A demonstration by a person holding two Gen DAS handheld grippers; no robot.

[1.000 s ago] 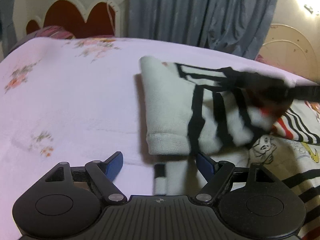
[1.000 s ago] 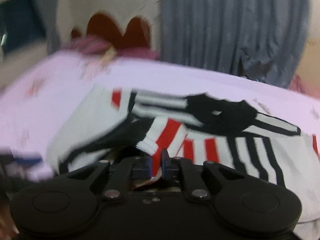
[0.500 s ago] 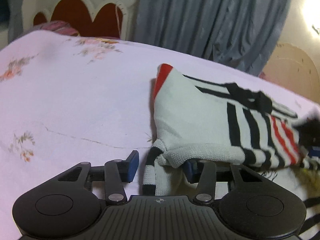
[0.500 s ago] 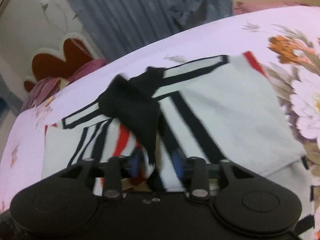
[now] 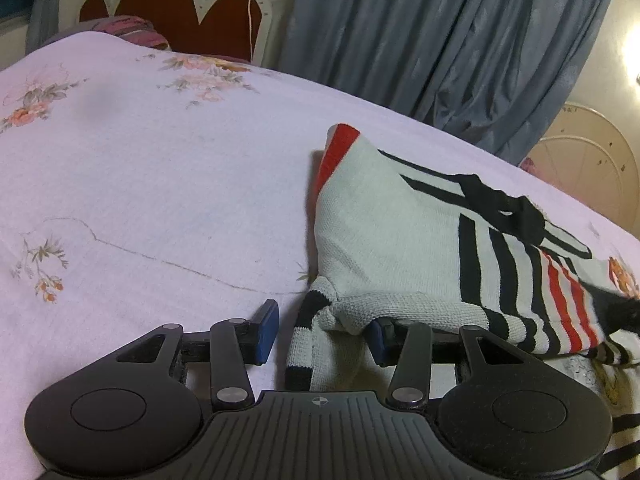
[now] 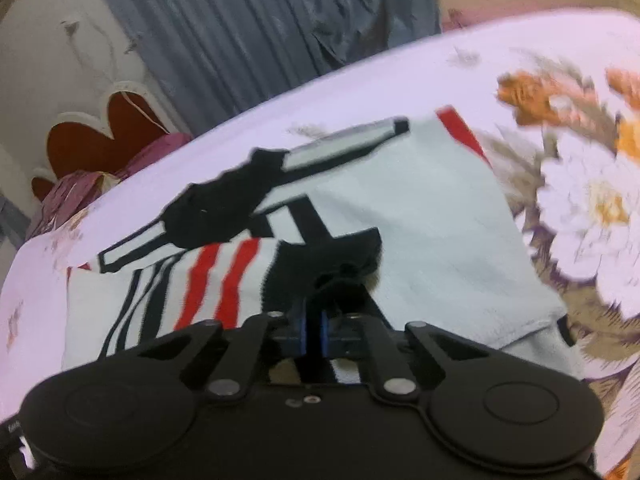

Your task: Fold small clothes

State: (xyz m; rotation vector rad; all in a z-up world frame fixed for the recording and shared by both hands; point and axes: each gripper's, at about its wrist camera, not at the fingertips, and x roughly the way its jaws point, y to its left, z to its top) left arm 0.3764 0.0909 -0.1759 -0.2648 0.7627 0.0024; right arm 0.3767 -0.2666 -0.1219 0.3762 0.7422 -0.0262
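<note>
A small white knit sweater [image 5: 384, 248] with black and red stripes lies folded on the pink floral bedsheet [image 5: 160, 184]. My left gripper [image 5: 322, 330] is open, its blue pads on either side of a striped cuff [image 5: 302, 344] that lies between them at the sweater's near edge. In the right wrist view the sweater [image 6: 420, 232] fills the middle. My right gripper [image 6: 314, 330] is shut on the sweater's black edge [image 6: 336, 264], low over the folded body.
A white and red headboard [image 5: 192, 12] and grey-blue curtains [image 5: 440, 40] stand behind the bed. A pink pillow [image 5: 128, 30] lies at the head. Bare sheet spreads left of the sweater. Large orange flower prints [image 6: 580, 168] cover the sheet at right.
The right gripper carried the striped sleeve across the sweater, opened partway, then shut again on the black edge. The left gripper narrowed slightly around the cuff and stayed open.
</note>
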